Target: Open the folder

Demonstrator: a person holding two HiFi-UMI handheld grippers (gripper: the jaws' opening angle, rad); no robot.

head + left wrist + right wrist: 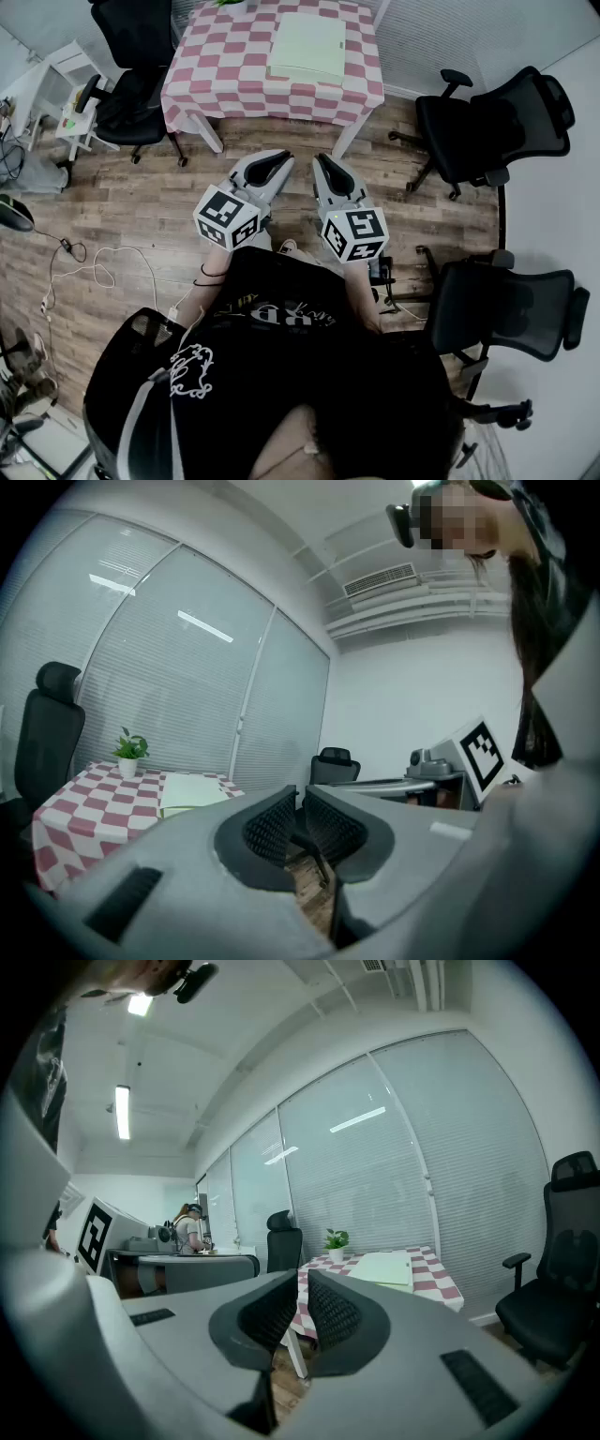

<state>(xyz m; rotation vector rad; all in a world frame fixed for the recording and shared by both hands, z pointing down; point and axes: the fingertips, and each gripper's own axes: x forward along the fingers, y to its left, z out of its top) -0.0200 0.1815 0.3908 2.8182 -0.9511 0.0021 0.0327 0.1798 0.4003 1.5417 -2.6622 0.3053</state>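
Observation:
A pale green folder point(307, 47) lies shut and flat on a table with a red-and-white checked cloth point(220, 66). It also shows in the left gripper view as the folder point(190, 791) and in the right gripper view as the folder point(382, 1267). My left gripper point(276, 157) and right gripper point(322, 159) hang side by side over the wooden floor, well short of the table. Both point level toward it. Each has its jaws shut with nothing between them.
Black office chairs stand around: one at the table's left point(131, 75), one at the right point(492, 122), another nearer right point(506, 305). A small potted plant point(128, 753) sits on the table's far corner. Cables point(94, 272) trail on the floor at left.

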